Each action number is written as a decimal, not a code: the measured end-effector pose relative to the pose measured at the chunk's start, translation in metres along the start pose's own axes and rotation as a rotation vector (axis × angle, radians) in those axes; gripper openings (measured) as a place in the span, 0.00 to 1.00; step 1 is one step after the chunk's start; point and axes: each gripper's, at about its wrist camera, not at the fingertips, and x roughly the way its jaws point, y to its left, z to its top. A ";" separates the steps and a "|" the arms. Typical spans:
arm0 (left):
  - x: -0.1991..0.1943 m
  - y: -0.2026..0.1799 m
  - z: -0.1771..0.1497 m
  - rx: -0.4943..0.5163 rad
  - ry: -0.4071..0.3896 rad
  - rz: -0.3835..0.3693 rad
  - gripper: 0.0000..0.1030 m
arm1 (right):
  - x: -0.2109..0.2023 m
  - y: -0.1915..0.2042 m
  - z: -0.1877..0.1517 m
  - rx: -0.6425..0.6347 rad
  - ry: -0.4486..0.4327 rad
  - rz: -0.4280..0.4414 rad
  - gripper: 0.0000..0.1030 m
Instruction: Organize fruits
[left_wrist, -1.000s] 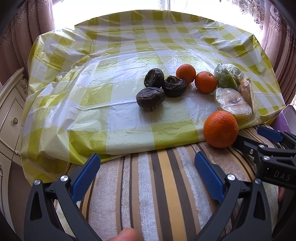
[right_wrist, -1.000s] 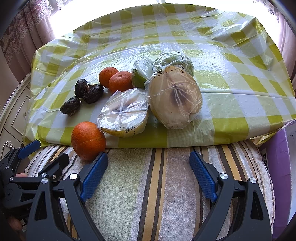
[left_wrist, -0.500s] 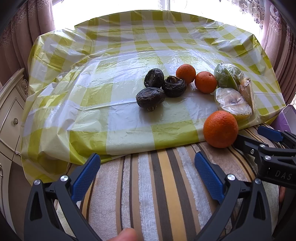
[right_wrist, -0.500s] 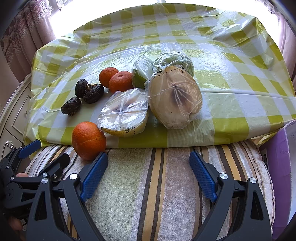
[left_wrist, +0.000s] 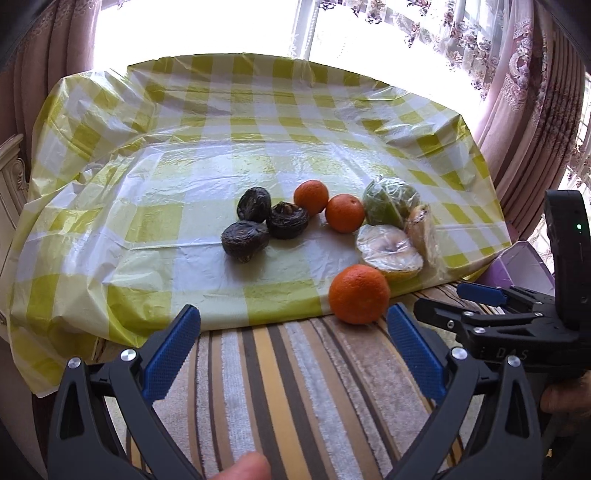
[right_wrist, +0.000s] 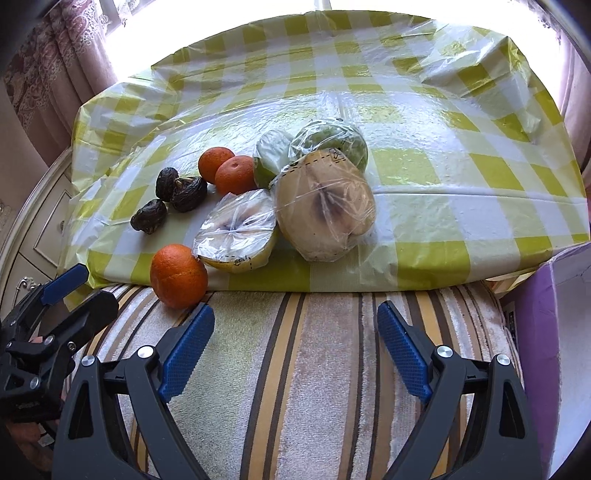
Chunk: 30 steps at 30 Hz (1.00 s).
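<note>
From the left wrist: left tool (left_wrist: 293, 330) spread wide, blue pads empty, above a striped brown, yellow and white towel (left_wrist: 288, 391). Just past the right pad, a large round orange (left_wrist: 359, 294) at the towel's far edge, touching the rim of the counter under a yellow-and-white checked plastic cloth (left_wrist: 155, 221). On the cloth, three dark wrinkled fruits (left_wrist: 266, 222) clustered together, two smaller oranges (left_wrist: 328, 206) side by side just right of them, then plastic-wrapped pale and green fruit halves (left_wrist: 395, 229) bunched at the right. Right tool (left_wrist: 458, 301) at the far right edge, seen side-on. From the right wrist: right tool (right_wrist: 295, 345) gaping as well, nothing between the pads, over the same towel (right_wrist: 295, 369). Large orange (right_wrist: 179, 276) just beyond the left pad, touching a wrapped pale half (right_wrist: 236, 236). Bigger wrapped tan half (right_wrist: 325, 206) leaning behind it, wrapped green pieces (right_wrist: 332, 140) farther back. Dark fruits (right_wrist: 170, 199) and small oranges (right_wrist: 225, 170) off to the left. Purple box (right_wrist: 550, 332) at the right edge. Left tool (right_wrist: 79, 288) at the lower left.
</note>
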 end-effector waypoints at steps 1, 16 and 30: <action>0.002 -0.007 0.001 0.012 0.002 -0.008 0.98 | -0.002 -0.001 0.000 -0.004 -0.010 -0.013 0.84; 0.023 -0.026 -0.014 0.013 0.169 0.101 0.99 | 0.008 -0.005 -0.011 0.004 -0.012 -0.045 0.88; 0.021 -0.015 -0.024 -0.062 0.154 0.115 0.99 | 0.012 -0.003 -0.012 0.000 -0.012 -0.037 0.93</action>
